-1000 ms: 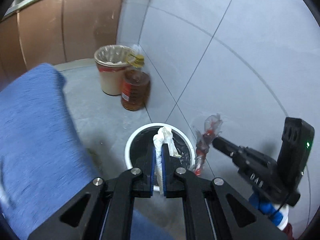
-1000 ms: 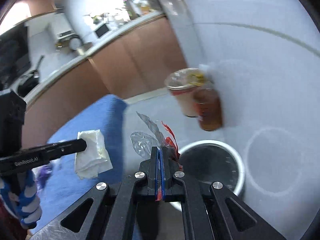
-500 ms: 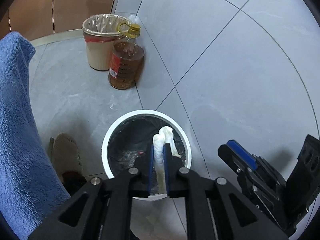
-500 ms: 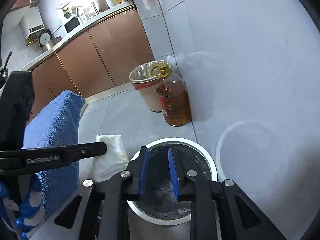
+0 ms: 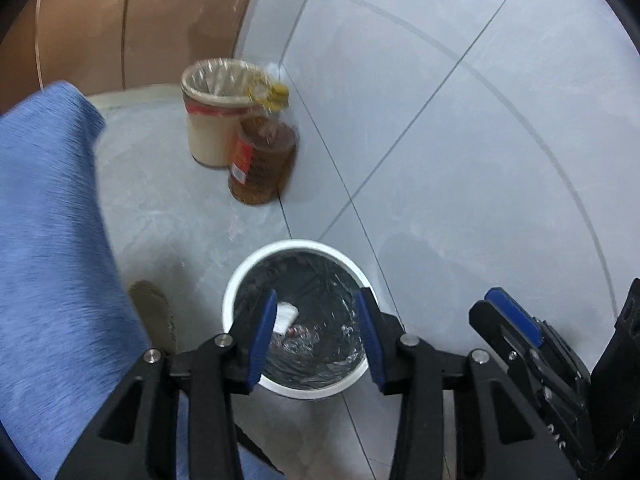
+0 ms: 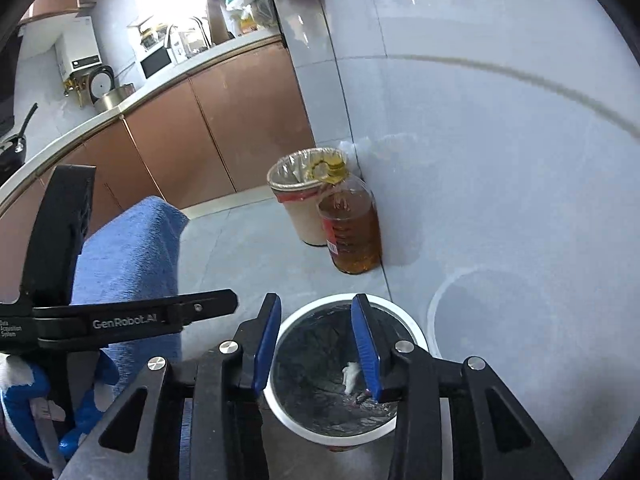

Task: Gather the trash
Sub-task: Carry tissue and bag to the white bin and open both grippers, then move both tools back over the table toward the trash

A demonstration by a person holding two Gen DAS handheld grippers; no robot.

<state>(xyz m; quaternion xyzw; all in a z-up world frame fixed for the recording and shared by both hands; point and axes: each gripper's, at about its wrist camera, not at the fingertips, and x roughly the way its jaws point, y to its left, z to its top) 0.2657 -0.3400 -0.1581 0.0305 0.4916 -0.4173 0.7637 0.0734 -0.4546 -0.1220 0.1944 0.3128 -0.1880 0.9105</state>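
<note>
Drop step: both tools over the bin, spread & empty.
L tool point(image 5: 316, 336) and R tool point(image 6: 316, 344) jaws just opened, nothing between; tissue point(image 5: 286, 316) lies in the white bin point(image 5: 244, 280) right below. Next: pull back, find more trash. Red bit beside the tissue prob. the wrapper, too blurred to tell; far bin's inside hidden.

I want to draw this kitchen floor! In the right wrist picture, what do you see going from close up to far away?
White bin with black liner, then oil bottle, then beige bin, then brown cabinets.
</note>
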